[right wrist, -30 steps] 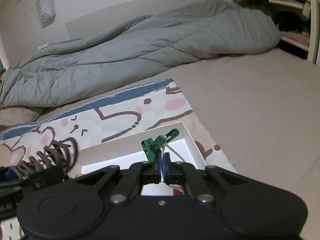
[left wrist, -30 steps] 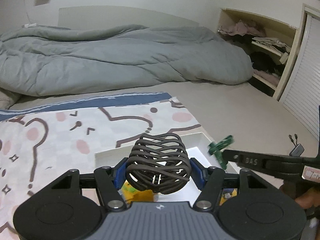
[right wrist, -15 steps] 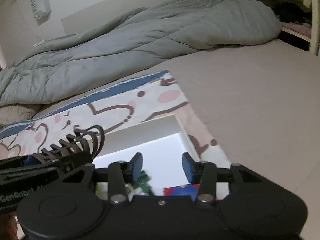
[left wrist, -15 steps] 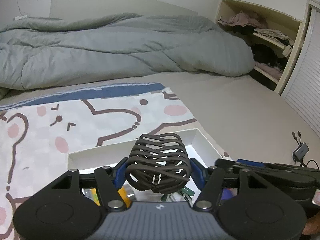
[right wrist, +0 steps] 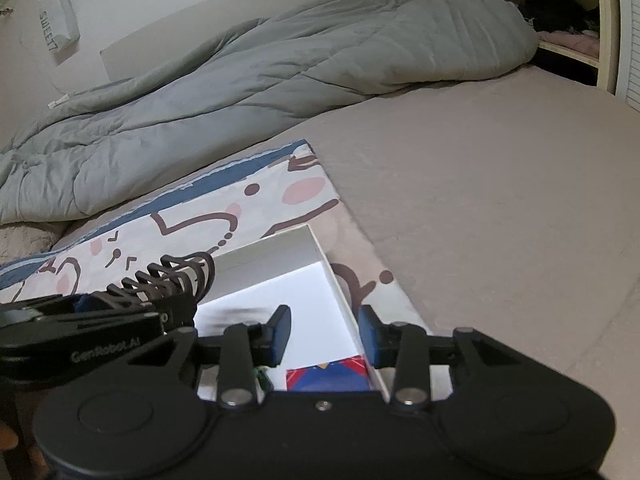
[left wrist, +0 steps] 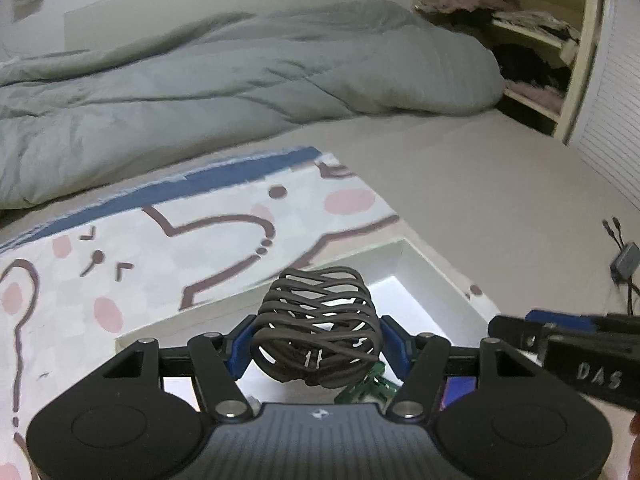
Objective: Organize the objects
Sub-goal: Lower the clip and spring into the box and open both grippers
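My left gripper [left wrist: 318,346] is shut on a dark brown spiral hair claw [left wrist: 316,328] and holds it over the white open box [left wrist: 436,276]. The claw also shows in the right wrist view [right wrist: 168,280], at the left. My right gripper [right wrist: 324,334] is open and empty above the box's right wall [right wrist: 340,292]. A green clip [left wrist: 366,390] lies in the box under the left gripper, mostly hidden. A red and blue packet [right wrist: 328,376] lies in the box near its right wall.
The box sits on a cartoon-print mat [left wrist: 120,248] on a beige bed sheet [right wrist: 500,208]. A grey duvet [left wrist: 224,92] is heaped behind. A charger with cable [left wrist: 624,260] lies at the right. Open shelves with clothes [left wrist: 528,40] stand at the far right.
My right gripper let go of the green clip, which dropped into the box, and opened wider while shifting right. My left gripper moved over the box with the hair claw.
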The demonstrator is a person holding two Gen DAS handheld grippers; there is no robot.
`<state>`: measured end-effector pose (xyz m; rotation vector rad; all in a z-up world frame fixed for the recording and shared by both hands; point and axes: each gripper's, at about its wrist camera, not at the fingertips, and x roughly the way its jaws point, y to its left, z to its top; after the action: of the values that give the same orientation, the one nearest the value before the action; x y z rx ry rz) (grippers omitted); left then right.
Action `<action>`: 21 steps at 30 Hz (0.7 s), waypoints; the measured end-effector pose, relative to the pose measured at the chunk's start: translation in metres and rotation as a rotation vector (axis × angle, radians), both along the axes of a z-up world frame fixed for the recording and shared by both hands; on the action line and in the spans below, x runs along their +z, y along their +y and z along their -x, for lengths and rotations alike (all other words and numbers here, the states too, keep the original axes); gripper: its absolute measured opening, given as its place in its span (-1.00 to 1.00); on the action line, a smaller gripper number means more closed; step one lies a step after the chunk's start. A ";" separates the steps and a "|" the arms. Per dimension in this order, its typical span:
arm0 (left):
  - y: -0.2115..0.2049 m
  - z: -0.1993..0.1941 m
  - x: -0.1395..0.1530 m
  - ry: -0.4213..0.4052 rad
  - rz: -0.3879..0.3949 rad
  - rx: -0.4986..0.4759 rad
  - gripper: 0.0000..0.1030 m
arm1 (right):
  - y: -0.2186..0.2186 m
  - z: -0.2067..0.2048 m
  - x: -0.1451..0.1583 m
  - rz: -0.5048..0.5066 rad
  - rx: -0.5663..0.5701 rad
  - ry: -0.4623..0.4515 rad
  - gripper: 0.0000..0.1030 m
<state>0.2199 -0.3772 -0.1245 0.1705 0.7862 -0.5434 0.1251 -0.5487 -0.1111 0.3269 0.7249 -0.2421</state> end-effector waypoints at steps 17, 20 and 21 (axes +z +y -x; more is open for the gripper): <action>0.029 0.006 0.016 -0.025 -0.034 0.058 0.74 | 0.010 0.000 0.006 -0.005 0.030 0.017 -0.24; 0.037 0.009 0.024 -0.026 -0.022 0.069 0.74 | 0.015 0.001 0.011 -0.010 0.033 0.045 -0.22; 0.041 0.011 0.026 -0.027 -0.020 0.073 0.74 | 0.016 0.001 0.013 -0.013 0.034 0.045 -0.21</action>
<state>0.2089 -0.3365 -0.0981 0.1669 0.7689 -0.4634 0.1238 -0.5327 -0.0980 0.3219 0.7764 -0.2132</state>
